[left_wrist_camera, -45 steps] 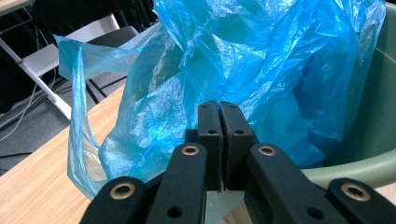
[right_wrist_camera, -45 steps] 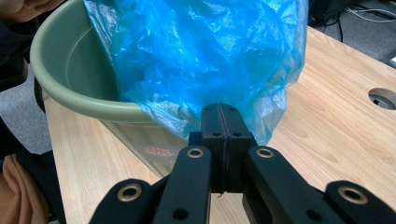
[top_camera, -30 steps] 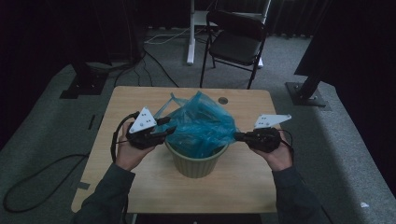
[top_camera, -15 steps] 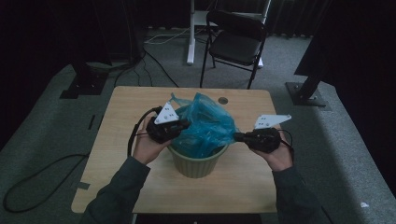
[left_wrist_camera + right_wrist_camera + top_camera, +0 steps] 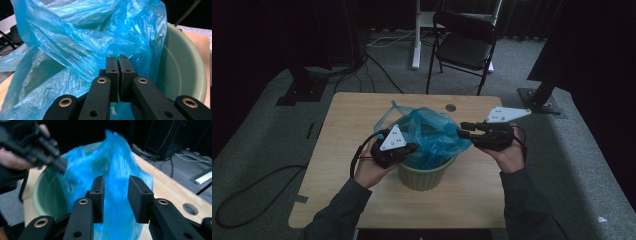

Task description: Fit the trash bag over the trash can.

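Note:
A pale green pot (image 5: 427, 176) stands mid-table with a crumpled blue plastic bag (image 5: 432, 132) bulging out of it. My left gripper (image 5: 414, 147) is at the pot's left rim. In the left gripper view its jaws (image 5: 118, 60) are pressed together on a fold of the blue bag (image 5: 75, 37), beside the pot's inner wall (image 5: 180, 67). My right gripper (image 5: 462, 129) hovers at the bag's right side, slightly above the rim. Its jaws (image 5: 116, 182) have just been opening and stand apart, with the blurred bag (image 5: 117, 157) beyond them and nothing pinched.
The wooden table (image 5: 347, 125) has a cable hole (image 5: 451, 107) behind the pot. A black folding chair (image 5: 462, 45) and floor cables lie beyond the far edge. Bare tabletop surrounds the pot on all sides.
My left gripper moved right onto the bag at the pot's rim and shut on it. My right gripper rose a little and opened, letting go of the bag's right side.

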The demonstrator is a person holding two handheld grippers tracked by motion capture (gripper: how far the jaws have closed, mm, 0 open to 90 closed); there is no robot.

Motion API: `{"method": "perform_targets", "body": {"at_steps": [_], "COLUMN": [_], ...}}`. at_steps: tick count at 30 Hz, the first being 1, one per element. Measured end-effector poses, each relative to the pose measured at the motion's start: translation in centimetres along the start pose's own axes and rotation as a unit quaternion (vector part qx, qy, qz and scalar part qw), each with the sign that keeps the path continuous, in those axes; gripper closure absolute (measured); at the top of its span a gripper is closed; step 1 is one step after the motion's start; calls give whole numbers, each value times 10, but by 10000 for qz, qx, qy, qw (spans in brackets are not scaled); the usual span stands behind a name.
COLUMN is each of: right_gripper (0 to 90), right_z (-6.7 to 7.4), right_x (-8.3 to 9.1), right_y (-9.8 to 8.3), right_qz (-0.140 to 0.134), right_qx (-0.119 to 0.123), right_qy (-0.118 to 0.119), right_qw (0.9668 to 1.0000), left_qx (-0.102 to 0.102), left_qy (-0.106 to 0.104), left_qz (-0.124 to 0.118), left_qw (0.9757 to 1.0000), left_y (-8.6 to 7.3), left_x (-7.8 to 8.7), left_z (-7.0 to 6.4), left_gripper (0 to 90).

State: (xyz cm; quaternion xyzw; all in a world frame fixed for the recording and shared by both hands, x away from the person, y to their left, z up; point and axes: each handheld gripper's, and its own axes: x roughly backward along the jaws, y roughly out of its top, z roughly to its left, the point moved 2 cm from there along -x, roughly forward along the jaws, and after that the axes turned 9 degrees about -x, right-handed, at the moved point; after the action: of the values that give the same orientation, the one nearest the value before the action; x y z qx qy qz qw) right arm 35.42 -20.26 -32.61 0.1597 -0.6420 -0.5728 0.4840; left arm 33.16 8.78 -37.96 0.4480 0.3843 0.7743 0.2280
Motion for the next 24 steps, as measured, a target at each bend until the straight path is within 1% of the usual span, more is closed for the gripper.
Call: {"method": "perform_targets", "body": {"at_steps": [2,3,4,5,6,7,8,10,11,12,15,16,17,18,19,20,21,22,23,24], "right_gripper": [624,611,611,605,605,599,599,584,576,576,563,577,609,685,738,809,890,890,899,899], "right_z": [2,2,2,-3,-3,-11,-11,-17,-21,-21,-25,-26,-27,-28,-28,-27,-25,-25,-21,-21], "right_x": [-8,-15,-15,-24,-24,-34,-34,-45,-55,-55,-69,-73,-76,-79,-80,-80,-76,-76,-69,-69], "right_y": [10,15,15,21,21,24,24,26,26,26,25,24,23,22,21,19,17,17,17,17], "right_qz": [-1,29,29,55,55,152,152,296,417,417,656,749,811,894,929,946,878,878,784,784], "right_qx": [62,64,64,-20,-20,-138,-138,-215,-239,-239,-233,-249,-253,-255,-256,-237,-221,-221,-174,-174], "right_qy": [-55,-158,-158,-246,-246,-285,-285,-324,-311,-311,-286,-307,-276,-197,-136,-87,5,5,65,65], "right_qw": [10000,9999,9999,9997,9997,9994,9994,9988,9984,9984,9972,9964,9960,9955,9953,9952,9959,9959,9968,9968], "left_qx": [-33,-65,-65,-90,-90,-98,-98,-95,-87,-87,-92,-80,-73,-70,-69,-59,-65,-59,-32,-32], "left_qy": [-3,-2,-2,-13,-13,-16,-16,-17,-28,-28,-35,-40,-38,-35,-40,-32,-35,-31,-23,-23], "left_qz": [3,2,2,14,14,3,3,-25,-32,-32,-24,-35,-48,-52,-61,-66,-75,-84,-121,-121], "left_qw": [10000,10000,10000,10000,10000,10000,10000,10000,10000,10000,9999,10000,10000,10000,9999,10000,9999,9999,9999,9999], "left_y": [0,0,0,0,0,0,0,0,0,0,-1,-1,-2,-2,-2,-3,-3,-4,-5,-5], "left_x": [0,0,0,0,0,1,1,1,1,1,1,1,1,1,2,3,4,5,8,8], "left_z": [-1,-3,-3,-3,-3,-4,-4,-5,-5,-5,-5,-5,-6,-6,-6,-7,-7,-8,-9,-9], "left_gripper": [877,877,877,877,877,877,877,877,877,878,877,877,878,877,877,877,877,877,877,877]}}
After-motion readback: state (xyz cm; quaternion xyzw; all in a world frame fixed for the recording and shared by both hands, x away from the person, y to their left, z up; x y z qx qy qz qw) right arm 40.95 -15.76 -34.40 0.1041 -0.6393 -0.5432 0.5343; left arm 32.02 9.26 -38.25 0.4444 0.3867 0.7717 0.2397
